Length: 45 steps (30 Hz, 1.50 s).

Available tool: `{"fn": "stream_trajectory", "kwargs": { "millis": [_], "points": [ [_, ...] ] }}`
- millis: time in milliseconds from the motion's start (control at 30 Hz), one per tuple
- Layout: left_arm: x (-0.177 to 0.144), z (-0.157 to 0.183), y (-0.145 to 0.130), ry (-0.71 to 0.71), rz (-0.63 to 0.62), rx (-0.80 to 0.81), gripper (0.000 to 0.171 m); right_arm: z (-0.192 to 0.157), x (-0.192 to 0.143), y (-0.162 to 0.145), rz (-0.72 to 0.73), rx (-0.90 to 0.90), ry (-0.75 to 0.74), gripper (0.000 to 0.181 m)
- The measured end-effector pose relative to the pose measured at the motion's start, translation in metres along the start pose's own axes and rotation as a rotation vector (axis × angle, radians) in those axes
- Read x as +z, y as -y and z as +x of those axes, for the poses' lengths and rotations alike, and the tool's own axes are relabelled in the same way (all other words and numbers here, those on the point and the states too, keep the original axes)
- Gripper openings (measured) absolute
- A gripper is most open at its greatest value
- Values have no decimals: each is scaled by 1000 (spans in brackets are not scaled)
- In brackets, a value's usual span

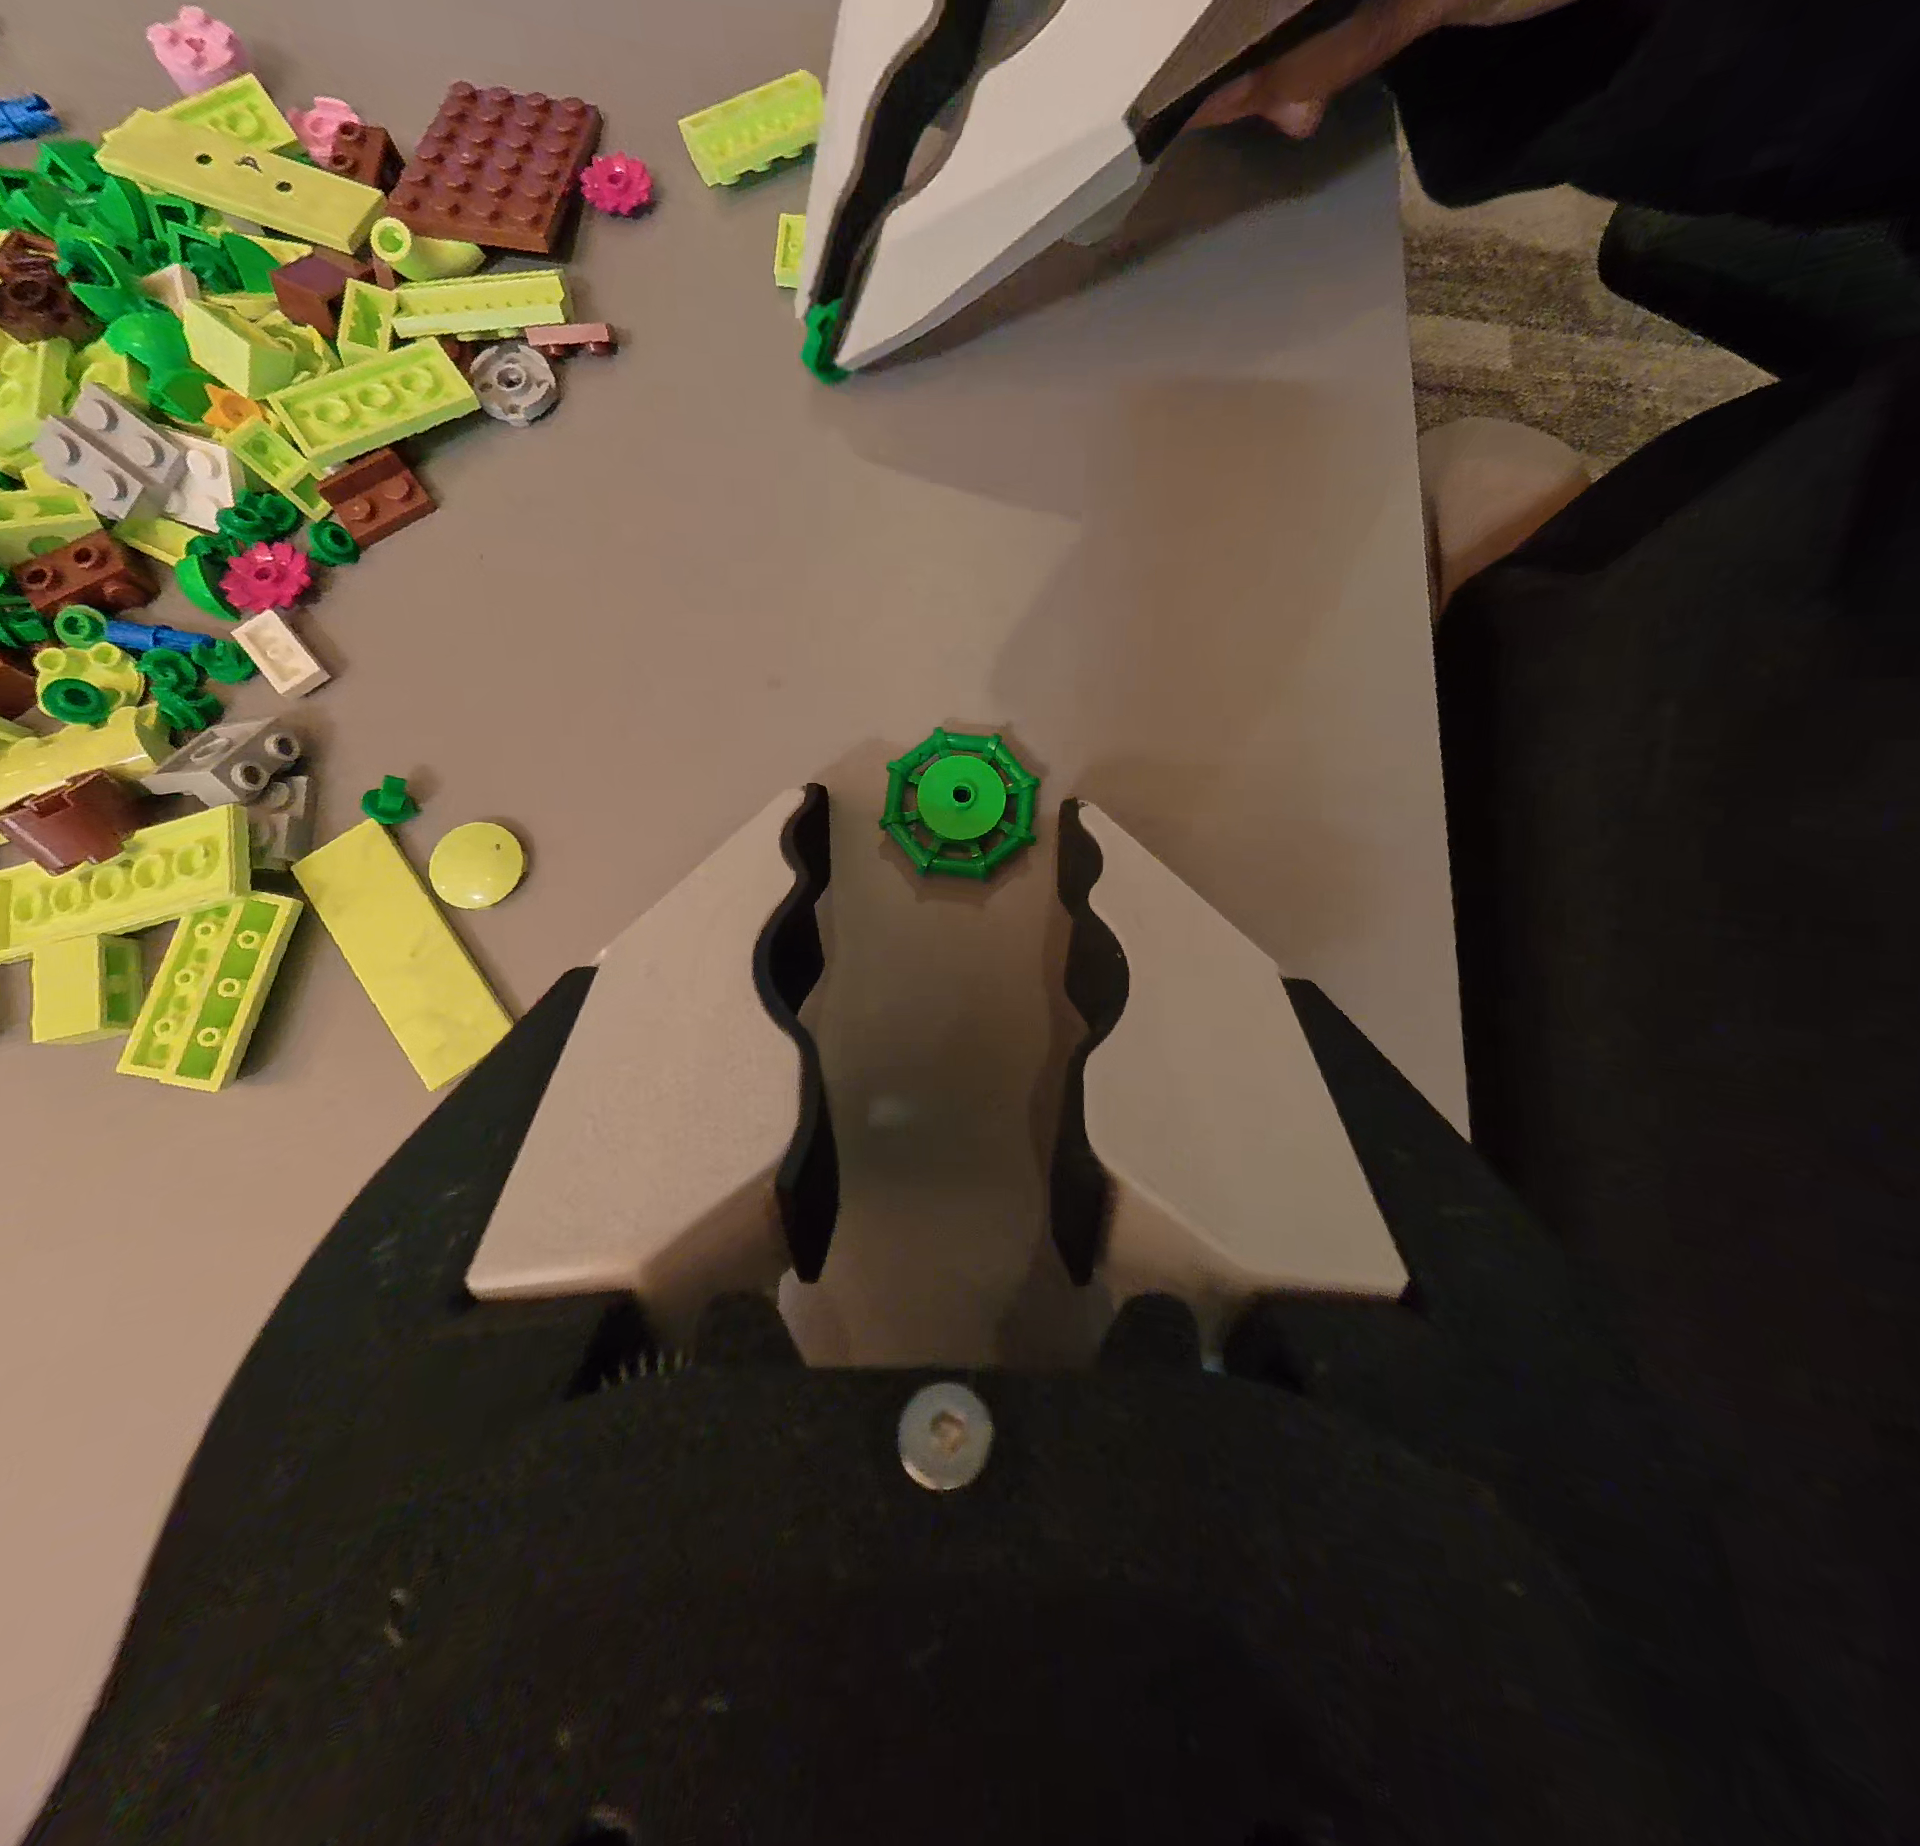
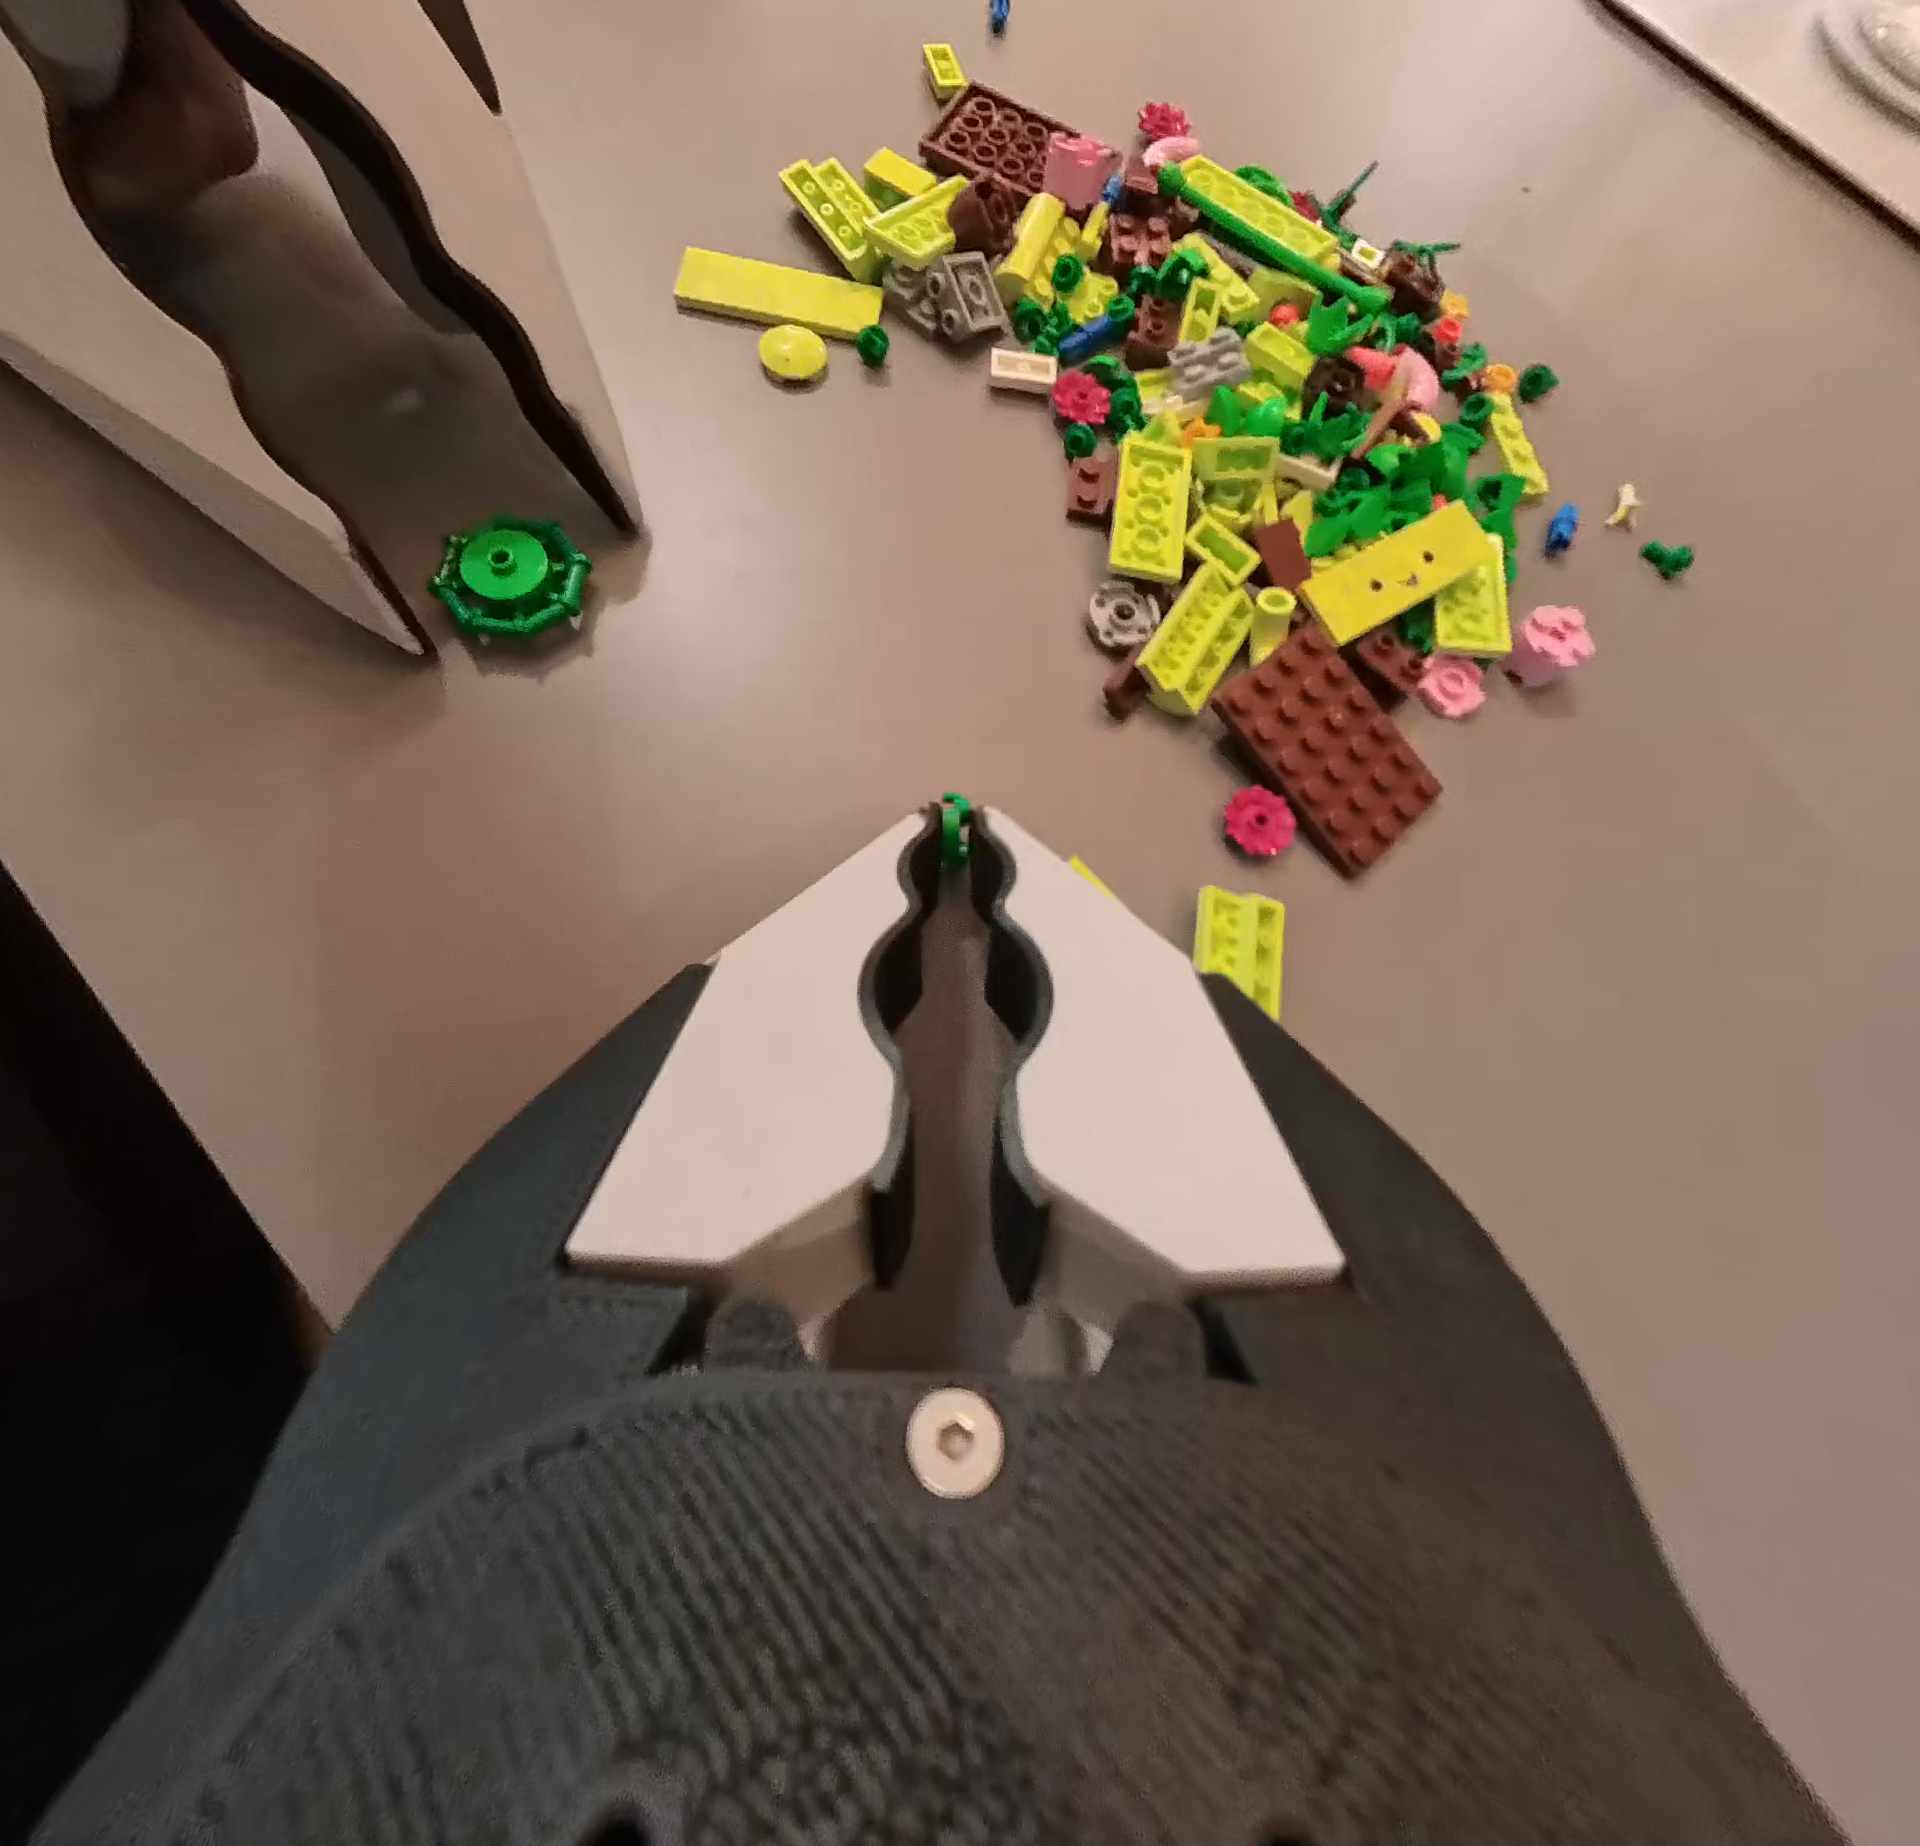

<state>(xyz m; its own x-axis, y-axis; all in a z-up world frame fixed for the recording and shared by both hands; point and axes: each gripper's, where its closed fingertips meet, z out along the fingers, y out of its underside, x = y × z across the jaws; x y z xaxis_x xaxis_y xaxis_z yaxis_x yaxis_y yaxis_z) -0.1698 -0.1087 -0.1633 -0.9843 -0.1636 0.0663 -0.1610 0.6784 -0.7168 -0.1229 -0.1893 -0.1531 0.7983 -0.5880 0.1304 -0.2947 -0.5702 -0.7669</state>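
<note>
The green wheel piece (image 1: 960,804) is a small round toy brick part with spokes and a bright green round stud plate in its middle. It lies flat on the grey worktop (image 1: 644,653), far from the big pile and close to the worktop's right edge in the left wrist view. It looks very light, hard and smooth, so it may slide or flip if it is pushed from one side. I think the best place to hold it is across its outer ring, one finger on each side.

The left gripper (image 1: 943,809) has its fingers a little way apart, just wider than the wheel. The wheel sits right at the fingertips, between them. I cannot tell if a tip touches its rim. The fingers hold nothing.

The right gripper (image 2: 953,822) has its fingers pinched almost together on a tiny green piece (image 2: 953,828). The piece sticks out at the very tips. It is thin and light, and it could slip out easily. In the left wrist view this gripper's tips are down near the worktop, beyond the wheel.

The pile of toy bricks (image 2: 1257,383) is lime, green, brown, grey and pink. A brown studded plate (image 2: 1325,747) lies at its near edge, with a dark pink flower piece (image 2: 1259,820) touching it.
</note>
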Motion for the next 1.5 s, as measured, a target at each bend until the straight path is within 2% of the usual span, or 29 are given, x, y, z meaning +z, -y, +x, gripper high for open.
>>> {"fn": "stream_trajectory", "kwargs": {
  "millis": [133,267,367,433,500,600,733,800,867,933,1133,1267,1500],
  "points": [
    [0,-1,0,-4,2,-12,40,2,17,24,32,-132,-21,1],
    [0,-2,0,-3,3,-19,39,13,49,48,15,-293,-101,2],
    [0,-3,0,11,2,-20,36,20,61,54,-13,-323,-131,15],
    [0,-4,0,18,2,-20,34,21,54,61,51,-277,-129,17],
    [0,-5,0,23,5,-27,27,23,37,71,178,-215,-140,15],
    [-1,-9,1,47,12,-34,27,17,12,80,367,-90,-86,13],
    [-15,-19,12,70,127,-103,28,-1,-8,93,518,-144,-55,9],
    [-29,-25,22,25,247,-193,28,-23,-6,96,534,-209,40,15],
    [-45,-25,33,-76,391,-289,27,-47,-6,97,547,-259,162,26],
    [-55,-21,38,-171,469,-347,27,-58,-9,99,574,-291,206,30],
    [-58,3,53,-336,531,-364,28,-74,-12,98,586,-345,271,38],
    [-61,8,52,-431,542,-418,28,-78,-14,99,604,-364,270,12],
    [-63,11,54,-469,557,-431,29,-80,-18,100,619,-327,339,9]
  ]
}}
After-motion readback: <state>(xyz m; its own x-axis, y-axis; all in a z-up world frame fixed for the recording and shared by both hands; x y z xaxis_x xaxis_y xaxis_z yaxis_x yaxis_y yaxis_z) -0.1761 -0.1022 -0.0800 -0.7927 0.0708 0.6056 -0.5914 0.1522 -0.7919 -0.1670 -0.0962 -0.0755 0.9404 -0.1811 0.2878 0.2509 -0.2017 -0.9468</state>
